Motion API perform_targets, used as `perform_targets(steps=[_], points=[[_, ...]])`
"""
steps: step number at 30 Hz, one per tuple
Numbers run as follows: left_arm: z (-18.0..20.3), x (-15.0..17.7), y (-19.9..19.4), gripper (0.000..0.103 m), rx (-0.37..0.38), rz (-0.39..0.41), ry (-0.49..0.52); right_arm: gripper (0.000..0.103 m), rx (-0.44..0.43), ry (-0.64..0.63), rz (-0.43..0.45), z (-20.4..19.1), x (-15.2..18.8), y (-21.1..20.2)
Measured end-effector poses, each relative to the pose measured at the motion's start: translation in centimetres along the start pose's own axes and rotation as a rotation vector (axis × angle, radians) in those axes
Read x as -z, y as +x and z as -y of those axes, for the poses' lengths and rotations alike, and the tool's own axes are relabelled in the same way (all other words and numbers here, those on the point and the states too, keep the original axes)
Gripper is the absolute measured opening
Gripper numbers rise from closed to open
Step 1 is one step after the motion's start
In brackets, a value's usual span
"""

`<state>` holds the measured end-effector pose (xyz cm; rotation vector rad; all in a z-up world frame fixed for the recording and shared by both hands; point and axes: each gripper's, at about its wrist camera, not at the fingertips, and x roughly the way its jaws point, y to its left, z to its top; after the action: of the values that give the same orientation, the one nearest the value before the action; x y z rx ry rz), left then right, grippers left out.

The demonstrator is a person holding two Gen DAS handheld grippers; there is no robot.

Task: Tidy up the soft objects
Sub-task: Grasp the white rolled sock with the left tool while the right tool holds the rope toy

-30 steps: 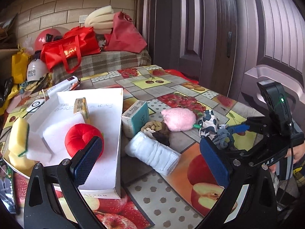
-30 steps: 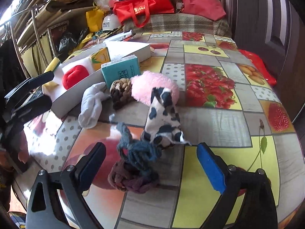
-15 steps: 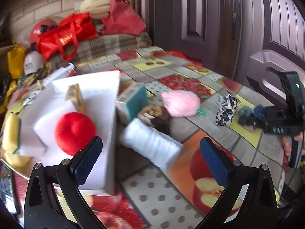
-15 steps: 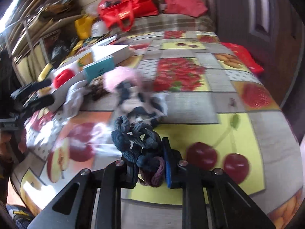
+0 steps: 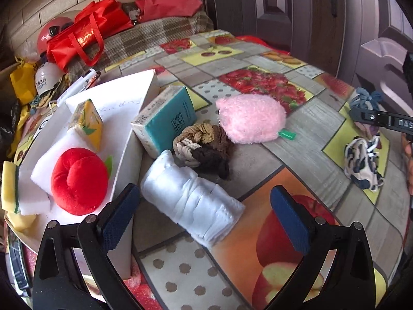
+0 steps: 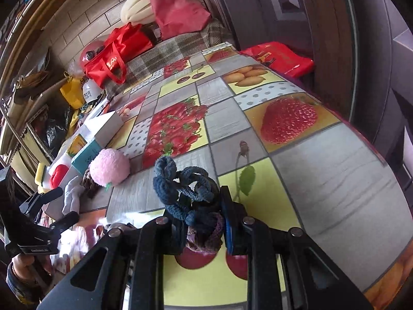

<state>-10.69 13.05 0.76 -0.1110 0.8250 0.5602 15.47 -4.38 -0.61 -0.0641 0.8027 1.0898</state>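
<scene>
My right gripper [image 6: 204, 222] is shut on a blue and purple knitted bundle [image 6: 185, 188] and holds it above the fruit-print table. It shows at the right edge of the left wrist view [image 5: 366, 100]. My left gripper [image 5: 204, 217] is open and empty, low over a rolled white cloth [image 5: 193, 201]. Beyond it lie a brown braided bundle [image 5: 201, 142], a pink plush [image 5: 251, 118] and a teal box [image 5: 167, 121]. A cow-print cloth [image 5: 361, 162] lies at the right. A white tray [image 5: 121, 103] holds a red plush apple [image 5: 78, 180], sponges and a yellow carton.
Red bags [image 6: 118, 51], a red helmet [image 5: 51, 33] and a plaid cushion crowd the table's far end. A dark door [image 5: 284, 5] stands behind the table. The tray's near corner [image 5: 124, 232] is close to my left finger.
My right gripper closed on the knitted bundle and lifted it away from the cow-print cloth. My left gripper moved closer to the white roll and stayed open.
</scene>
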Motion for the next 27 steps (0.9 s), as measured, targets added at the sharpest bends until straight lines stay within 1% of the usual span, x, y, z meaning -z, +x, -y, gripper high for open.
perform_targets(steps=[1,2,3,4,5,6,7,8,9,10,11,12,14,16,18,19,22,24,27], points=[[0.1,-0.1,0.6,0.097,-0.004,-0.024,0.000,0.021,-0.007,-0.003,-0.001,-0.2,0.0,0.1],[0.2,-0.2,1.0,0.087,0.007,-0.042,0.004,0.021,-0.018,-0.004,-0.004,-0.3,0.0,0.3],[0.3,-0.2,1.0,0.081,0.028,-0.041,0.010,0.021,-0.031,0.000,-0.011,-0.4,0.1,0.5],[0.6,-0.2,0.7,0.079,0.061,-0.023,0.026,0.022,-0.042,0.002,-0.018,-0.4,0.1,0.7],[1.1,-0.1,0.3,0.073,0.115,-0.006,0.054,0.022,-0.049,0.007,-0.026,-0.3,0.1,0.8],[1.8,0.1,-0.3,0.073,0.181,0.013,0.093,0.022,-0.055,0.014,-0.033,-0.2,0.2,1.0],[2.4,0.2,-0.7,0.073,0.199,0.028,0.122,0.022,-0.063,0.020,-0.037,-0.1,0.4,1.0],[3.1,0.4,-1.2,0.073,0.177,0.049,0.160,0.022,-0.071,0.026,-0.041,0.0,0.4,1.0],[3.6,0.4,-1.5,0.073,0.137,0.061,0.179,0.022,-0.077,0.029,-0.047,0.1,0.4,1.0],[3.8,0.3,-1.6,0.073,0.103,0.066,0.179,0.022,-0.078,0.027,-0.048,0.0,0.5,1.0],[3.6,0.2,-1.6,0.073,0.083,0.071,0.159,0.022,-0.081,0.023,-0.050,0.0,0.4,1.0],[3.3,0.0,-1.7,0.073,0.082,0.077,0.132,0.022,-0.083,0.019,-0.053,-0.1,0.5,1.0],[2.1,-0.6,-1.5,0.073,0.118,0.085,0.053,0.022,-0.086,0.020,-0.056,-0.2,0.5,1.0],[1.8,-1.0,-0.6,0.073,0.127,0.048,0.018,0.023,-0.091,0.022,-0.057,-0.2,0.6,1.0],[2.0,-1.2,0.5,0.073,0.112,-0.004,0.007,0.023,-0.092,0.022,-0.059,-0.2,0.6,1.0],[2.2,-1.1,0.5,0.073,0.121,-0.013,-0.003,0.023,-0.092,0.022,-0.059,-0.2,0.6,1.0],[2.1,-0.5,-0.3,0.073,0.206,-0.021,-0.061,0.023,-0.092,0.023,-0.059,-0.3,0.6,1.0],[2.1,-0.2,-0.8,0.074,0.194,-0.023,-0.097,0.023,-0.092,0.025,-0.059,-0.3,0.7,1.0],[1.2,-0.7,-2.0,0.074,0.153,0.033,-0.180,0.023,-0.091,0.022,-0.061,-0.3,0.7,1.0]])
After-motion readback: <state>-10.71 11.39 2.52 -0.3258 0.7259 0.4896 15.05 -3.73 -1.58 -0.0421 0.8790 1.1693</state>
